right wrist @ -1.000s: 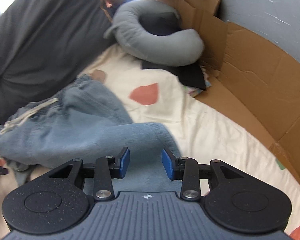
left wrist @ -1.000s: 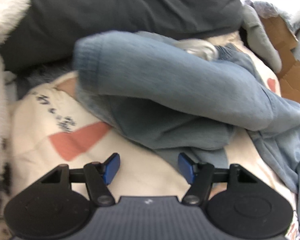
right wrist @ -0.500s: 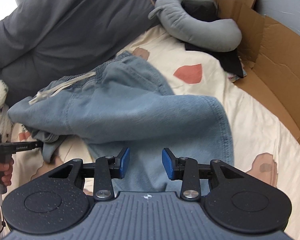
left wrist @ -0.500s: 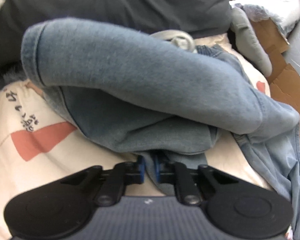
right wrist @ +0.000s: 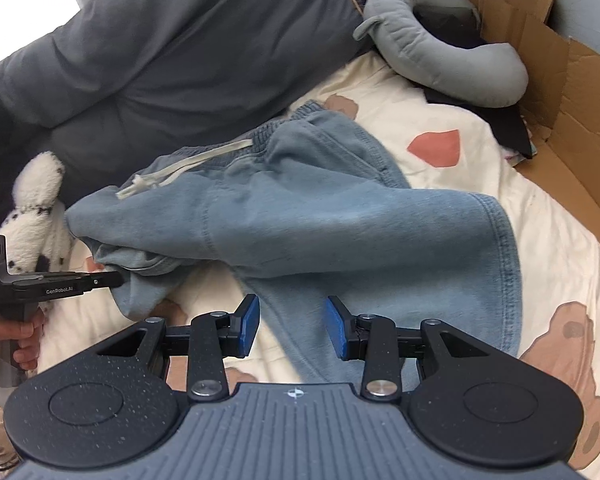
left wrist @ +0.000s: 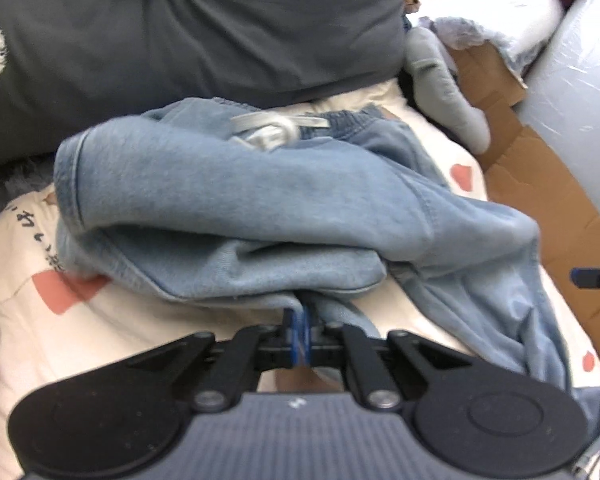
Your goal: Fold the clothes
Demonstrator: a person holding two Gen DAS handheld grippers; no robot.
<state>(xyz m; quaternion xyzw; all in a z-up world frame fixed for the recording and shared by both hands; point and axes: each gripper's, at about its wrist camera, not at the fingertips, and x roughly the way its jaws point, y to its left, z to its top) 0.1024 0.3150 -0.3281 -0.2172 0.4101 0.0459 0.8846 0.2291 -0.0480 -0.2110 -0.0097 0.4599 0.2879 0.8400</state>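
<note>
A second ago the left gripper [left wrist: 300, 330] stood with its jaws wide just short of the blue sweatpants [left wrist: 260, 208]; now the jaws are pinched tight on a low fold of that cloth at the near edge of the heap, which has bunched up more than before. The right gripper [right wrist: 292, 326] has swung across so that a trouser leg now lies under it, its jaws half apart as they were, with the cloth below them and not pressed (nothing gripped there). The sweatpants lie crumpled in the middle of the bed, the waistband and pale drawstring [right wrist: 180, 168] at the far side. Behind them a dark grey duvet [right wrist: 160, 40] is heaped, a grey curved pillow [right wrist: 440, 56] lies to the right, and a spotted white plush toy [right wrist: 36, 208] sits beside the left gripper. The cream sheet [right wrist: 480, 184] bears red shapes and brown bears; brown cardboard [right wrist: 572, 92] stands along the bed's right side
</note>
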